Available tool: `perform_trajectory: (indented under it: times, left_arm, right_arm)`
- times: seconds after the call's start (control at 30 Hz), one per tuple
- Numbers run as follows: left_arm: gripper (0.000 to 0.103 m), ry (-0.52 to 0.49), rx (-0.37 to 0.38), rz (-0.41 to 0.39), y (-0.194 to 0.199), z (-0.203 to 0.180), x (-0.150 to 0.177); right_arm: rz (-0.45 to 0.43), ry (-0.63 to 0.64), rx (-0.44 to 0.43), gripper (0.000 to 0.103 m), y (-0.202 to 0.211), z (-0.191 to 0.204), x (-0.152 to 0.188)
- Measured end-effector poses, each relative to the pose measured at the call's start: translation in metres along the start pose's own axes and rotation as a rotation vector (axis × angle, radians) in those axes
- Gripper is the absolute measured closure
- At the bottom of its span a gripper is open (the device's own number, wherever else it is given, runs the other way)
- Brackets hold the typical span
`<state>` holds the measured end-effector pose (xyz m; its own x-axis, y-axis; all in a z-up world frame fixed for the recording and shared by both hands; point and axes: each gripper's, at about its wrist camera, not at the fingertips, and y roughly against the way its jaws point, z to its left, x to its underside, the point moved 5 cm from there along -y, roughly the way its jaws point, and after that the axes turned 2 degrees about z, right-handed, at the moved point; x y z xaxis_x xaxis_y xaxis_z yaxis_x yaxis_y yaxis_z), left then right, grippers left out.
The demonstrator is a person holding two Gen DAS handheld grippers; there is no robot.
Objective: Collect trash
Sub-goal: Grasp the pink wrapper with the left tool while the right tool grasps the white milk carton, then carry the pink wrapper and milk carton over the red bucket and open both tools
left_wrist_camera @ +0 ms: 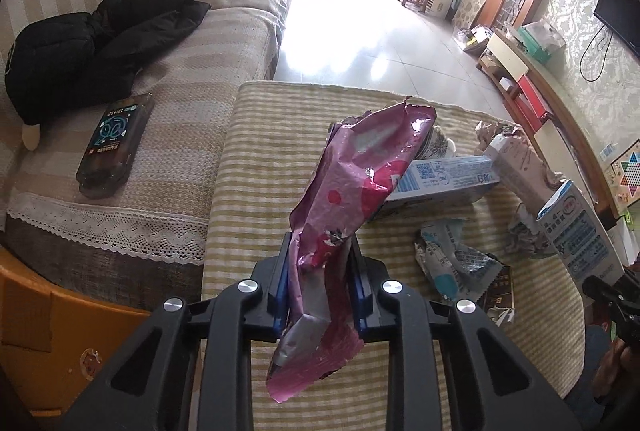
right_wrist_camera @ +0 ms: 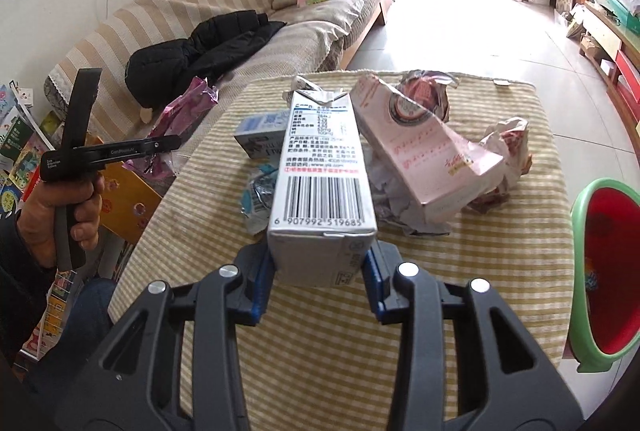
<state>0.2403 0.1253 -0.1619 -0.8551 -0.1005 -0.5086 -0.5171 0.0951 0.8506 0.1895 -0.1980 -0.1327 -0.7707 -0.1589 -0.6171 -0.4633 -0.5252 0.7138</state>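
My left gripper (left_wrist_camera: pixel 320 287) is shut on a crumpled pink foil wrapper (left_wrist_camera: pixel 352 183), which hangs clear of the striped table (left_wrist_camera: pixel 260 151). The same pink foil wrapper (right_wrist_camera: pixel 180 111) shows at the left of the right wrist view, beside the hand that holds the left gripper. My right gripper (right_wrist_camera: pixel 316 283) is shut on a white and blue milk carton (right_wrist_camera: pixel 320 167), lifted above the table (right_wrist_camera: pixel 500 251). That milk carton (left_wrist_camera: pixel 576 231) also appears at the right edge of the left wrist view. More trash lies on the table: a pink carton (right_wrist_camera: pixel 424 151), a blue and white box (left_wrist_camera: pixel 444 179) and a crumpled blue wrapper (left_wrist_camera: pixel 452 263).
A green bin with a red liner (right_wrist_camera: pixel 608 271) stands at the table's right side. A striped sofa (left_wrist_camera: pixel 168 103) at the left carries a black jacket (left_wrist_camera: pixel 92 43) and a dark packet (left_wrist_camera: pixel 116 143). An orange box (left_wrist_camera: pixel 52 327) sits low at the left. Pale floor tiles (left_wrist_camera: pixel 360 43) stretch beyond the table.
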Motion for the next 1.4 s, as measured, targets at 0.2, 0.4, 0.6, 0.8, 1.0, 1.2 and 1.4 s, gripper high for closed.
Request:
perform_trajectory:
  times: [0.2, 0.4, 0.6, 0.8, 1.0, 1.2, 1.4]
  left_arm:
    - [0.081, -0.043, 0.047, -0.027, 0.029, -0.028, -0.003]
    - [0.081, -0.086, 0.085, -0.037, 0.047, -0.063, -0.003]
    - [0.081, -0.144, 0.119, -0.044, 0.058, -0.106, -0.002]
    - [0.081, -0.201, 0.175, -0.04, 0.063, -0.156, -0.004]
    - [0.081, -0.269, 0.246, -0.042, 0.06, -0.216, -0.012]
    - [0.081, -0.331, 0.344, -0.021, 0.05, -0.288, -0.013]
    - [0.081, -0.388, 0.43, 0.009, 0.04, -0.357, -0.011]
  right_arm:
    - [-0.043, -0.014, 0.004, 0.065, 0.024, 0.0, -0.004]
    - [-0.096, -0.042, 0.002, 0.066, 0.051, -0.005, -0.006]
    - [-0.143, -0.084, 0.024, 0.066, 0.08, -0.028, -0.001]
    - [-0.188, -0.161, 0.074, 0.066, 0.106, -0.067, 0.008]
    - [-0.237, -0.242, 0.141, 0.066, 0.136, -0.116, 0.015]
    - [-0.286, -0.304, 0.208, 0.066, 0.165, -0.156, 0.024]
    - [-0.326, -0.394, 0.252, 0.066, 0.189, -0.2, 0.041]
